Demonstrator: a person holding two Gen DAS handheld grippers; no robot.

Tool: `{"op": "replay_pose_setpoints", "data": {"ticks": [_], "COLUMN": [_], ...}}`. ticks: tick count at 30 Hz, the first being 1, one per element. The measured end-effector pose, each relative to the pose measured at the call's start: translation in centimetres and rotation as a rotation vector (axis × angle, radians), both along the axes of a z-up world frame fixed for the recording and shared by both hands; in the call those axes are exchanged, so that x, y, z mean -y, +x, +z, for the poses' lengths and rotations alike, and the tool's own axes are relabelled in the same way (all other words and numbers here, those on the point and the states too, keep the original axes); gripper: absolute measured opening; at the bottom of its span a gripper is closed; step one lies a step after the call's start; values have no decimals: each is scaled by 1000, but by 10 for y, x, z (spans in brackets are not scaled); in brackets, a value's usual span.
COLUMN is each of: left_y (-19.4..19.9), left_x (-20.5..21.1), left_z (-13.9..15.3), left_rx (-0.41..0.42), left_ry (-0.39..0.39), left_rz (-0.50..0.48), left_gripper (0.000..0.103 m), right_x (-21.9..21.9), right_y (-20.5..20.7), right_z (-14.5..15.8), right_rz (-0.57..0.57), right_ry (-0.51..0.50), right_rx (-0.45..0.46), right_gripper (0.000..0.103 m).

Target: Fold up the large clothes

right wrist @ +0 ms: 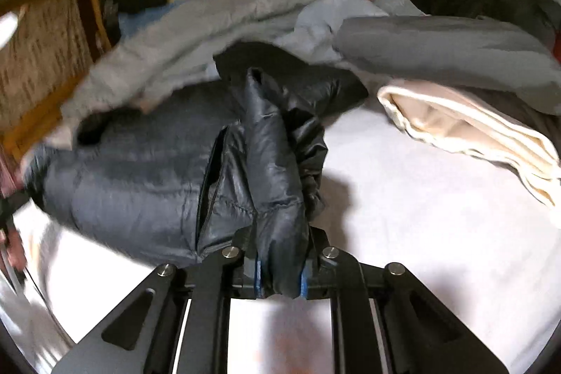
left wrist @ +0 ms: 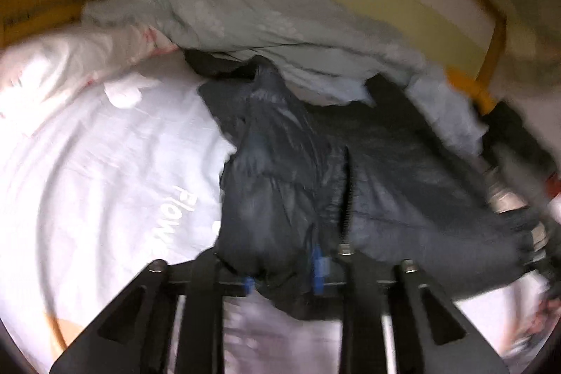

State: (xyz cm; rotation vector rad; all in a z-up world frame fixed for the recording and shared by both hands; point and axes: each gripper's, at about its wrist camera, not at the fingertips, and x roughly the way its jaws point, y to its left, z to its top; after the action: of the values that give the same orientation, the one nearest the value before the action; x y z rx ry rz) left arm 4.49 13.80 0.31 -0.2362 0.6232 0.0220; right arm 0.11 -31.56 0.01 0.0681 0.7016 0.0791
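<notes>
A white bed sheet (right wrist: pixel 403 184) covers the bed, smooth and lightly creased, with printed lettering visible in the left wrist view. Across its far side lies a heap of pale grey-green bedding (left wrist: pixel 245 20), soft and rumpled, and to the right a folded cream blanket (right wrist: pixel 466 132) with ribbed edges sits under a grey cushion-like roll (right wrist: pixel 448 51).

The dark puffer jacket (right wrist: pixel 140 170) lies in the middle of the sheet, near the cameras and just in front of the bedding — a shiny, quilted, navy-black shell, puffy and crinkled, with stitched panels and a dark zipper (left wrist: pixel 347 195) running down its front. Its outline is blurred.

The left gripper (left wrist: pixel 284 279) has its blue-padded jaws narrowed onto a bunched fold of the jacket's near edge. The right gripper (right wrist: pixel 280 279) is pinched tight on a sleeve-like ridge of the same jacket — the fabric rises from its blue pads (right wrist: pixel 258 276) in a rounded tube.
</notes>
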Motion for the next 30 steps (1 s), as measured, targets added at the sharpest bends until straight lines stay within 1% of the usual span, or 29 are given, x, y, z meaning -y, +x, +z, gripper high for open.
{"op": "replay_pose_setpoints", "data": {"ticks": [1, 2, 3, 4, 5, 6, 7, 9, 10, 12, 13, 14, 17, 19, 22, 24, 27, 29, 30], "left_y": [1, 1, -4, -13, -18, -28, -36, -45, -46, -54, -57, -57, -58, -50, -34, -23, -23, -25, -27], "left_x": [4, 12, 16, 19, 20, 23, 28, 34, 38, 45, 50, 60, 80, 97, 124, 135, 152, 161, 167], "left_z": [-3, -6, -4, 2, 6, 15, 24, 38, 45, 52, 54, 57, 58, 54, 48, 42, 32, 28, 26], "left_rx": [-2, 2, 24, 73, 121, 186, 246, 302, 305, 320, 322, 311, 264, 216, 125, 81, 64, 76, 88], "left_ry": [65, 128, 183, 225, 248, 271, 286, 277, 262, 223, 218, 224, 230, 230, 218, 176, 147, 158, 173], "left_rz": [22, 52, 79, 88, 87, 88, 89, 71, 62, 25, 12, 3, -35, -57, -74, -86, -90, -98, -104], "left_gripper": [40, 43, 49, 54, 59, 69, 75, 76, 76, 77, 80, 81, 81, 83, 89, 95, 96, 96, 96], "right_x": [3, 5, 6, 8, 9, 12, 15, 17, 17, 9, 6, 6, 6, 1, -7, -15, -25, -29, -31], "right_y": [3, 6, 6, 5, 5, 3, 5, 6, 7, 7, 6, 5, 0, -4, -18, -21, -22, -20, -21], "right_z": [-2, -3, 1, 3, 7, 10, 13, 16, 17, 23, 25, 25, 34, 47, 73, 85, 97, 99, 98], "right_rz": [-24, -56, -117, -149, -181, -193, -210, -243, -253, -264, -265, -267, -304, -357, -386, -388, -389, -398, -400], "right_ry": [-6, -17, -47, -64, -81, -81, -58, -23, -27, -81, -97, -98, -42, -32, -7, 1, -12, -1, 14], "right_rx": [-3, 1, 22, 33, 30, 18, -12, -44, -43, -45, -49, -53, -114, -120, -63, -32, -5, 9, 31], "right_gripper": [25, 39, 47, 62, 73, 75, 75, 81, 86, 87, 87, 87, 87, 87, 87, 87, 89, 89, 89]}}
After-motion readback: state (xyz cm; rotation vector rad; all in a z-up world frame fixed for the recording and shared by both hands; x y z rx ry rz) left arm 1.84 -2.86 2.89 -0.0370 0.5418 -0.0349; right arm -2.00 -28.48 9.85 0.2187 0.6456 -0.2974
